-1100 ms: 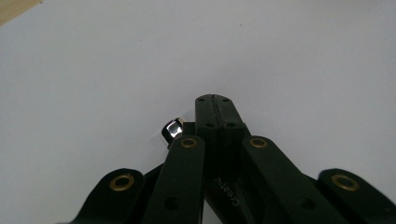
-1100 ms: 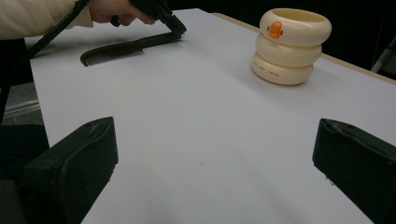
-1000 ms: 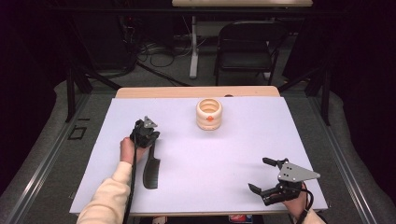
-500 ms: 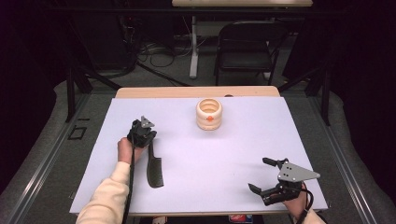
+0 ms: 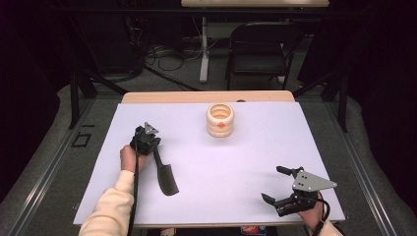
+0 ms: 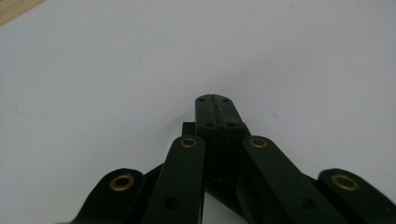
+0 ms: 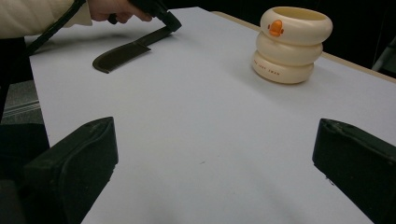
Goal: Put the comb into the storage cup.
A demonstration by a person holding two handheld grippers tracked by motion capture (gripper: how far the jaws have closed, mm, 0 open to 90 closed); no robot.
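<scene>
A black comb (image 5: 166, 178) lies on the white sheet (image 5: 236, 162) at the left, its toothed end toward the front edge. My left gripper (image 5: 153, 148) points down at the comb's handle end and is shut on it. In the left gripper view the two jaws (image 6: 215, 105) press together, with a bit of black handle showing beside them. The right gripper view shows the comb (image 7: 122, 55) resting flat, its handle in the left gripper (image 7: 166, 21). My right gripper (image 5: 273, 183) rests at the front right, open and holding nothing (image 7: 217, 127).
A cream ringed pot (image 5: 220, 119) with an orange duck mark stands at the back middle of the sheet (image 7: 292, 44). A wooden table edge (image 5: 206, 96) shows behind the sheet. A chair (image 5: 260, 49) and cables lie beyond the table.
The comb has turned: its toothed end has swung to the right while the handle stayed in the left gripper. The right gripper has not moved.
</scene>
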